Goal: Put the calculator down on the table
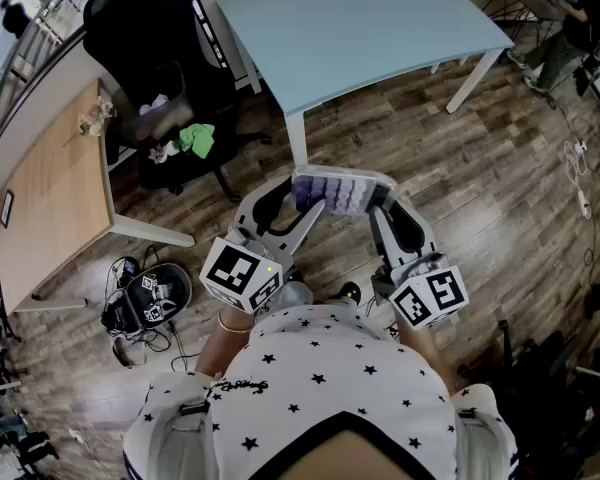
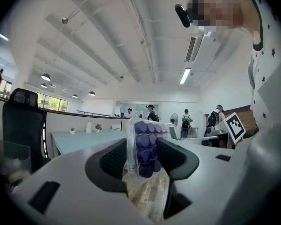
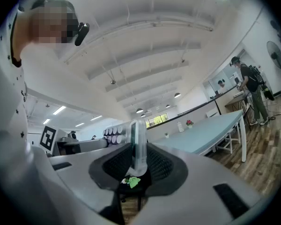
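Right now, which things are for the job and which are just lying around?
For the job: calculator, held by left gripper and right gripper; blue table.
Just lying about: black chair, wooden table, bag on the floor.

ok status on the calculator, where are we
left gripper, right gripper both shut on the calculator. held off the floor, not yet on the blue table ahead. nothing in the way.

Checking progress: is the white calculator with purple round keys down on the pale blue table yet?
Not down: the calculator is held over the wooden floor, short of the table, clamped between left gripper and right gripper.
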Motion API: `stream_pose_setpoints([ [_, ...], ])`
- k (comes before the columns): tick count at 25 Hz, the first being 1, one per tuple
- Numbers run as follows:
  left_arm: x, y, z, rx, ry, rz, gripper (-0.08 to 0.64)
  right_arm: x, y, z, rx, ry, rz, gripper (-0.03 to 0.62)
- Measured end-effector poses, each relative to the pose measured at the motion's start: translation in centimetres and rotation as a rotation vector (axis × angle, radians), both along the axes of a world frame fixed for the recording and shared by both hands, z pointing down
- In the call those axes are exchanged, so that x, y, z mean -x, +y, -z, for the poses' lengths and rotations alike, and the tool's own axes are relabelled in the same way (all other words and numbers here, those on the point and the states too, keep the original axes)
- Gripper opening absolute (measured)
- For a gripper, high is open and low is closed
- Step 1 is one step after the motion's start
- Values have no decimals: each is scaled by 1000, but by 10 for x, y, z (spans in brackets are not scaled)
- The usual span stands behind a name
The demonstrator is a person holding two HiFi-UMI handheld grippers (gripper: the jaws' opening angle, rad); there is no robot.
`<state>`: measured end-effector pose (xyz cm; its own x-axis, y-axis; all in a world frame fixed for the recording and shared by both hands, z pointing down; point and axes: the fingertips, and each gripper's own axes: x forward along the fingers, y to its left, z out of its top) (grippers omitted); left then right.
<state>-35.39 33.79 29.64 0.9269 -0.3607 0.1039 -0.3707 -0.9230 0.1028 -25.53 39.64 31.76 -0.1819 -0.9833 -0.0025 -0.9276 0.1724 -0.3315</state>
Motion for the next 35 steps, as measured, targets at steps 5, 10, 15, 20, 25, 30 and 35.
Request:
stream_pose_setpoints([
  [5,-13,8,0,-6,-2,4,219,-13,7,-1,-5,-7,0,91],
  [10,-33,15,1,-10,1,2,219,-33,16,-1,-14,-23,-3,89],
  [15,-60,28,-1,-11,4,-10,219,-60,29,-1,-18,-23,-14,89],
  [20,-90,45,-2,-15,-4,-44,219,-88,50,-3,-21,-37,-39,89],
  [25,-110,61,-5,-20,-13,-60,219,-107,67,-8,-22,-44,-57,89],
  [30,-118,60,-9,-13,-33,-79,219,-112,69,-14,-16,-73,-85,89],
  [35,-134,54,-17,-12,-25,-127,219,-126,67,-21,-12,-67,-131,89],
])
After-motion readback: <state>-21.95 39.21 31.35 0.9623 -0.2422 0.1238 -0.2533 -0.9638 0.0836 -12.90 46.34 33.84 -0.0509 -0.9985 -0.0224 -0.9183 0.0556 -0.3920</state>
